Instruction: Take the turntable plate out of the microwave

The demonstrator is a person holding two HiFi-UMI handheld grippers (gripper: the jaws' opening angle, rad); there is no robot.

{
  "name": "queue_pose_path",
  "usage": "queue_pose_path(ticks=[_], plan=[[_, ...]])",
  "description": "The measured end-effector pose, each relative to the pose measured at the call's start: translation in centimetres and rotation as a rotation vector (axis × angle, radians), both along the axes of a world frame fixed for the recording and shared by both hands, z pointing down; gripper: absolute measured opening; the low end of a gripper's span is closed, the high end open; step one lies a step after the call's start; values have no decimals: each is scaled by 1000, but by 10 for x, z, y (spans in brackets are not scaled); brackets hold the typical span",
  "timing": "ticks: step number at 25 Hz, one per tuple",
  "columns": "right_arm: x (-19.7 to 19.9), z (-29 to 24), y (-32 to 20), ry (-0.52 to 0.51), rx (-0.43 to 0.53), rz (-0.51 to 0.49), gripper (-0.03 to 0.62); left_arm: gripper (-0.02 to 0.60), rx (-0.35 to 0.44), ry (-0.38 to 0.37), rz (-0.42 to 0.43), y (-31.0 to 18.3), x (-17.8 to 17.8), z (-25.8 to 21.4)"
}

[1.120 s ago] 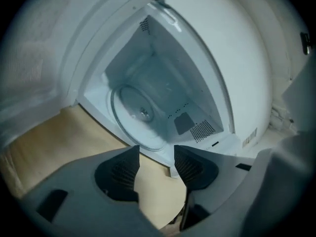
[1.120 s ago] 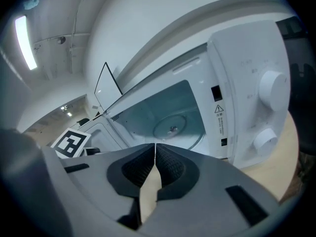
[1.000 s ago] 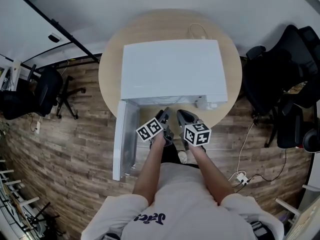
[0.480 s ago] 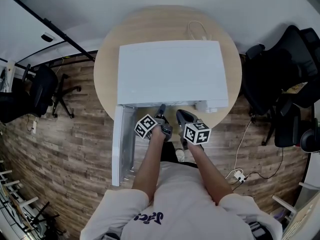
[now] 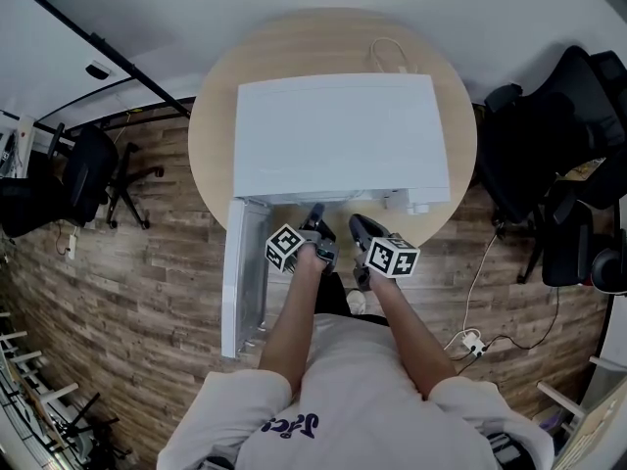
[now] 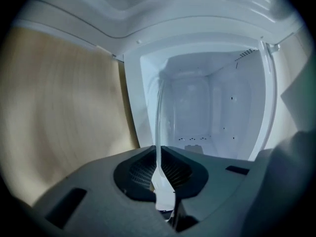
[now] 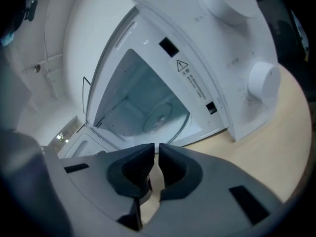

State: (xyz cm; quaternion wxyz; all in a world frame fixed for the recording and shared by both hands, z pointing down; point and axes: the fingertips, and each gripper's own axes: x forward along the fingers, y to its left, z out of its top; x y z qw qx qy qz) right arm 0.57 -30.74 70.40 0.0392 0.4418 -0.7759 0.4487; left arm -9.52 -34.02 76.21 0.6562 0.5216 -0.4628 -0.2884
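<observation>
Left gripper [image 6: 160, 157]: jaws closing on the clear rim of the plate [image 6: 158, 112]. The rim sits between the pads, which look to be pinching it already.
Grip detail: the glass shows edge-on, running straight ahead from the pads into the cavity [image 6: 207, 107]. The gripper looks rolled so that one jaw is over the rim and one under it.
Right gripper [image 7: 156, 154]: jaws together with nothing between them. It hangs just right of the left gripper, short of the opening and over the table edge.
Plate, wider view: ahead of both grippers and lying flat on the cavity floor. The right gripper view shows its round outline and centre hub, all of it inside the microwave [image 5: 338, 135].
Door [image 5: 245, 272]: swung fully open, to the left of the left gripper and clear of the path back.
Knobs [image 7: 260, 80]: on the front panel, up and right of the right gripper, well apart from it.
Table [image 5: 211, 135]: round, under the microwave, with a bare strip below both grippers.
Step in hand: taking hold of the near rim. The plate is not yet out.
Next move: probably lift the near edge a little to free it from the hub, then draw it straight back through the opening and keep it level.
Caution: one pinch on smooth glass may let the plate sag or slip. The right gripper would have to open before it could steady the other side.
</observation>
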Motion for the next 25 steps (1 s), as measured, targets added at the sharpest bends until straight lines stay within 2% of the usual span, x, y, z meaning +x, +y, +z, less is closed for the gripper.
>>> queue_pose_path(ticks=[4,5,6,7,10,16,22,24,25], plan=[[0,8,9,-162,-33,38,24,35,-30,43,-10,22,2,3],[0,11,11,-208,-52,50,57,34,-30,45,-10,29,3,4],[-1,15,14,-251,-73,61,160,34,-30,47,-10,36,3,4],[-2,19,16,-288,-92,71,196,34,-31,54,-10,42,4,5],[-4,31,22,-386,-132,118,209,34,-35,81,-7,59,6,5],[-6,38,15,-648,-144,222,212,34,-45,120,22,89,11,-4],[-24,52,5,-674,-176,244,205,34,-38,117,74,119,9,-9],[-26,52,-3,-727,-171,278,176,34,-31,108,95,124,10,-10],[-26,52,-7,-760,-169,299,111,34,-27,106,101,126,10,-10]])
